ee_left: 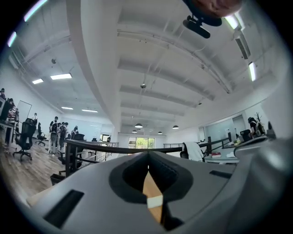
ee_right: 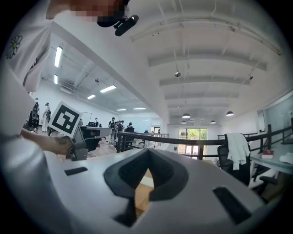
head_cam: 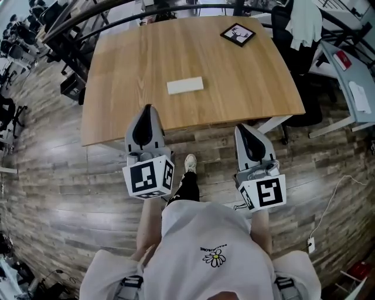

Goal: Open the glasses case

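A white oblong glasses case lies shut in the middle of the wooden table. My left gripper is shut and empty, its tip just over the table's near edge, short of the case. My right gripper is shut and empty too, hanging over the floor just off the near edge, right of the case. In the left gripper view a sliver of the case and of the table shows through the slit between the closed jaws. The right gripper view shows only table wood through its slit.
A small black picture frame lies at the table's far right corner. An office chair with a white garment stands right of the table, beside another desk. A black railing runs behind the table. My foot stands under the near edge.
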The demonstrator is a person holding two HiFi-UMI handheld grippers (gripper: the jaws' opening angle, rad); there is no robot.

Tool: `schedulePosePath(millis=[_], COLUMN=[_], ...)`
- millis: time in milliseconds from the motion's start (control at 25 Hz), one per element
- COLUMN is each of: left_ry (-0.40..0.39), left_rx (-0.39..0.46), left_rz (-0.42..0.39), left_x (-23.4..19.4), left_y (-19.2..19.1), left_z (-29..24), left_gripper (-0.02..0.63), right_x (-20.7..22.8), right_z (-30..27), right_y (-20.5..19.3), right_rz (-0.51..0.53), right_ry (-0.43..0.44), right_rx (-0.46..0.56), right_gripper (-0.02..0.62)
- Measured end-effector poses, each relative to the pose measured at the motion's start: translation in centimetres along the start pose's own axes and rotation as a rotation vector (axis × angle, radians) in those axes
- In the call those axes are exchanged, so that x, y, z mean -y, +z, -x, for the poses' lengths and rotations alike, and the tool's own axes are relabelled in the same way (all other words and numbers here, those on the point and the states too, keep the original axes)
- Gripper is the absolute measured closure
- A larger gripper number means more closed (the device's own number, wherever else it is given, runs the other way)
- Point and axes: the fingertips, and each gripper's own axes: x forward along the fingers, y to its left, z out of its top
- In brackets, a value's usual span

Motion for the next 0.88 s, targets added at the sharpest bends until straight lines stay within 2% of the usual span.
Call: schedulePosePath(millis=[160, 440, 600, 760, 880], left_ry=[-0.038, -0.091, -0.084, -0.167, -0.158], left_rx=[0.004, 0.013, 0.001, -0.09, -0.106], left_rz=[-0.049, -0.034, -0.01, 0.047, 0.055], left_x=[-1.2, -5.4, -6.8, -5.8, -5.6], left_y=[-0.4, 0.2, -0.4, -3.4, -4.3], left_z=[-6.2, -14.0, -16.7, -17.5, -17.7], left_gripper=[0.589, 0.588, 0.588, 0.588, 0.588], right_x=[1.1, -0.5, -1.1, -0.2, 0.4], right_z=[-7.6, -19.3, -22.4, -23.7, -24.4], right_y=[0.0, 1.9, 1.3, 0.3, -0.3], right_rz=[0.02, 0.081, 0.051, 0.053, 0.047], right_ry=[0.037, 0.103, 0.127, 0.106, 0.129], right_rx=[-0.013, 0.026, 0.016, 0.006, -0.009], right_gripper=[0.589, 0.589, 0.589, 0.589, 0.589])
